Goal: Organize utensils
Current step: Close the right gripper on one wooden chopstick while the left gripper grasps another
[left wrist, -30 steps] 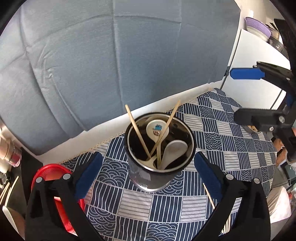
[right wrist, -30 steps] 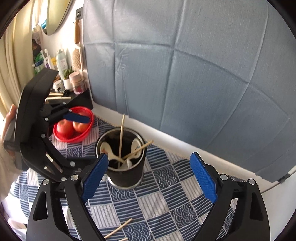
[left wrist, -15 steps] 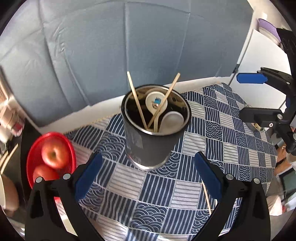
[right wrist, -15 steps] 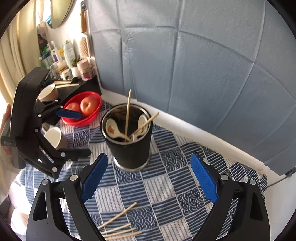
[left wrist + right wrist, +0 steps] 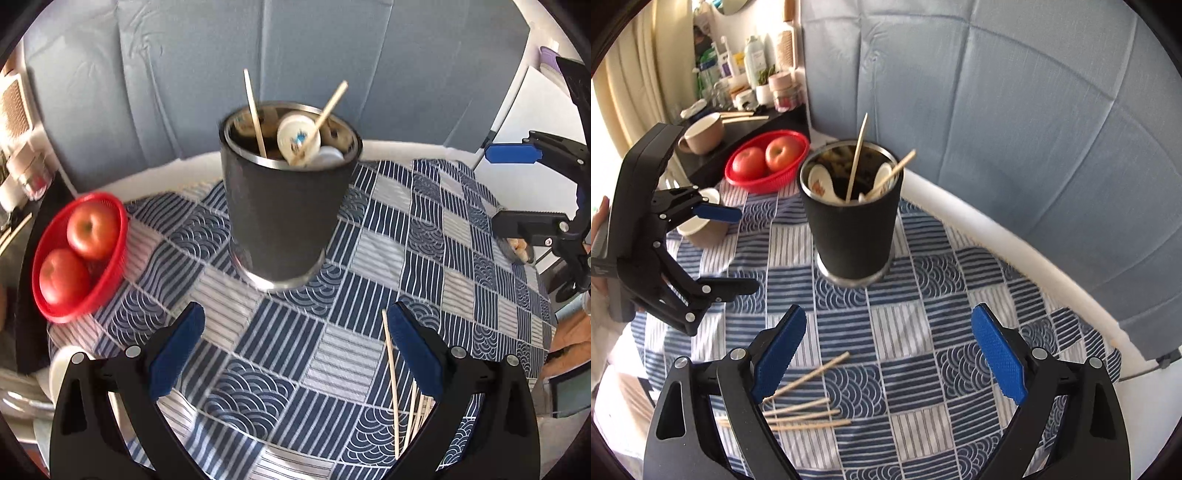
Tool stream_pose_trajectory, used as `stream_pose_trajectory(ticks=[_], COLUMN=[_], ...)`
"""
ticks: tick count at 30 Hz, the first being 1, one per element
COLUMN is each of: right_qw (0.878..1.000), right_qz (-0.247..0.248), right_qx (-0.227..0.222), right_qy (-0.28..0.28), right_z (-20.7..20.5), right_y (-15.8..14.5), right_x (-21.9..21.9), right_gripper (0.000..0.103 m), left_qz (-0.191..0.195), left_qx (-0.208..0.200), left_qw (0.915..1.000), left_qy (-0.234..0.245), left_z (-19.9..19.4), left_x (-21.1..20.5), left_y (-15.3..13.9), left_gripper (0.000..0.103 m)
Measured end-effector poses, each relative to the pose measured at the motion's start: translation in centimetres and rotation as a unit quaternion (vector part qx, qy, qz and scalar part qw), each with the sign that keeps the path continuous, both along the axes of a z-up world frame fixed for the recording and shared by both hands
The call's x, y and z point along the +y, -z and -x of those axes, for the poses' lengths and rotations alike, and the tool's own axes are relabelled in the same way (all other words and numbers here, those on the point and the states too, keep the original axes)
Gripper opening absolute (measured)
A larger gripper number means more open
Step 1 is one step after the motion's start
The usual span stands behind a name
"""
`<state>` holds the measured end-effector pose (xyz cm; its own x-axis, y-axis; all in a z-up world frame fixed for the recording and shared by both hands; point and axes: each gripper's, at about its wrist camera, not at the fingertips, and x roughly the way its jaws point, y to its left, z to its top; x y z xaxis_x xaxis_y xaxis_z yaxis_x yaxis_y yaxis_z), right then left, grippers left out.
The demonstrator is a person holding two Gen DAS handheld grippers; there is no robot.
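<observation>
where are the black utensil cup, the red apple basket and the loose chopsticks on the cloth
black utensil cup (image 5: 855, 229): right wrist view, front wall
red apple basket (image 5: 759, 182): right wrist view, near rim
loose chopsticks (image 5: 809, 415): right wrist view, middle of the bundle

On the table's patterned blue cloth (image 5: 923, 369) we see an upright black utensil cup (image 5: 853, 229), loose chopsticks (image 5: 805, 410), a red apple basket (image 5: 764, 177) and a pale cup (image 5: 701, 229).

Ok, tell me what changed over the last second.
Both hand-held grippers pulled back and lowered: the left hand-held gripper and right hand-held gripper now see the black utensil cup more from the side, with loose chopsticks on the cloth coming into view. Nothing was grasped or released. Both remain open; cup, spoons and chopsticks inside are unmoved.
</observation>
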<state>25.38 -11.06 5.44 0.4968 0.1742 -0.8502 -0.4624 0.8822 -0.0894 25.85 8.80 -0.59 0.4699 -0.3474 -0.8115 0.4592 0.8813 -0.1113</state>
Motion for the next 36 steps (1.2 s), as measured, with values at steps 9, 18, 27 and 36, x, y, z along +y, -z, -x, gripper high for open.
stream_pose_trajectory(ticks=[9, 18, 27, 36], right_qw=[0.999, 0.996, 0.994, 0.985], right_qz=[0.014, 0.039, 0.037, 0.013], right_qx=[0.044, 0.07, 0.103, 0.141], right_qy=[-0.028, -0.03, 0.014, 0.096], right_z=[1.3, 2.9, 3.7, 5.0], right_y=[3.9, 7.2, 10.8, 13.6], right_x=[-1.1, -1.8, -2.9, -4.7], right_gripper=[0.087, 0.087, 0.087, 0.087], left_qz=[-0.02, -0.023, -0.045, -0.085], left_qx=[0.028, 0.031, 0.056, 0.066], left_qw=[0.9994, 0.9991, 0.9964, 0.99], left_qy=[-0.001, 0.017, 0.045, 0.091], left_z=[2.4, 4.1, 4.5, 3.8], left_x=[-1.8, -4.2, -5.8, -8.1], left_y=[3.5, 6.4, 9.3, 10.6], left_gripper=[0.097, 0.097, 0.097, 0.097])
